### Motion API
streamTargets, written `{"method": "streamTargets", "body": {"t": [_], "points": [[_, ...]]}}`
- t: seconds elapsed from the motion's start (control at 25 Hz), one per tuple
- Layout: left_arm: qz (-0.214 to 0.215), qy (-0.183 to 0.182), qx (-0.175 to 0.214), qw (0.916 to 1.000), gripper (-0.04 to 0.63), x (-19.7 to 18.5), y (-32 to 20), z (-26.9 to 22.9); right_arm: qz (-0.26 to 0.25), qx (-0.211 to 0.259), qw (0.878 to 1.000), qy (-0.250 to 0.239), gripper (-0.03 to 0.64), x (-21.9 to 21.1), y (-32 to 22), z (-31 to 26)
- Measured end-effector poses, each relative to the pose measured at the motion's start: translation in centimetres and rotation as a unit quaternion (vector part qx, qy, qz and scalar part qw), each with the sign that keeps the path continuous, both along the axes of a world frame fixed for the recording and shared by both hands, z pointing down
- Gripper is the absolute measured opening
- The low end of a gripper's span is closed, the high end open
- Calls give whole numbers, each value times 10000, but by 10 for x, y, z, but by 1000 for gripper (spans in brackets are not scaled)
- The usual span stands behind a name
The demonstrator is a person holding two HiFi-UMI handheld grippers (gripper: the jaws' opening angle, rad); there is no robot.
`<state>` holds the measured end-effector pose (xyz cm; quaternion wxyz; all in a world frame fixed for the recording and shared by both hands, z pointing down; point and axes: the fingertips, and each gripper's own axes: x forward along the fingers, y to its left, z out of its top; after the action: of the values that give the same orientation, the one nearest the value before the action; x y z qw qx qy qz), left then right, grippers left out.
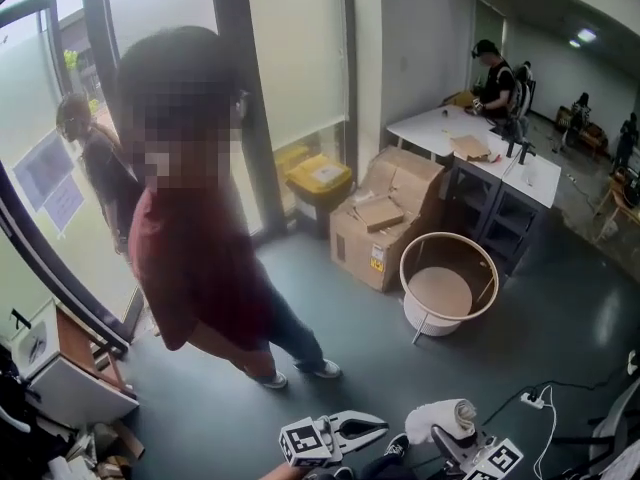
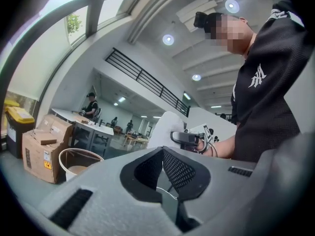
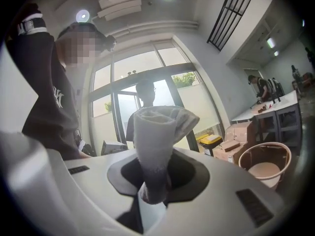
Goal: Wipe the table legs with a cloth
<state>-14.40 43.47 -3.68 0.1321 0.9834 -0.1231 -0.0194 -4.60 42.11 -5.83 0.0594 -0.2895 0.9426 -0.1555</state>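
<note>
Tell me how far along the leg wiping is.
Done: the cloth is picked up. In hand: the right tool is clamped on it; the left tool is shut and empty. Left: all the wiping; the white table stands across the room, neither tool near its legs.

White rolled cloth stands upright, its lower end pinched between the jaws.

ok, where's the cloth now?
The cloth is clamped in the right tongs, bottom of the head view, beside the left tongs.
</note>
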Motion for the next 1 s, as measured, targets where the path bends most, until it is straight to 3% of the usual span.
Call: {"method": "streamTargets", "body": {"t": [0.2, 0.4, 0.8, 1.0], "points": [[-15, -143, 31, 9999, 6, -20, 20, 7, -315, 31, 9993, 194, 74, -32, 15, -5], [-46, -16, -91, 9999, 6, -28, 28, 14, -112, -101, 9991, 395, 74, -37, 34, -2], [17, -225, -69, 9997, 6, 5, -12, 21, 374, -46, 9988, 316, 74, 10, 10, 0], [-155, -451, -223, 9986, 6, 32, -64, 50, 524, -155, 9982, 248, 74, 47, -31, 24]]}}
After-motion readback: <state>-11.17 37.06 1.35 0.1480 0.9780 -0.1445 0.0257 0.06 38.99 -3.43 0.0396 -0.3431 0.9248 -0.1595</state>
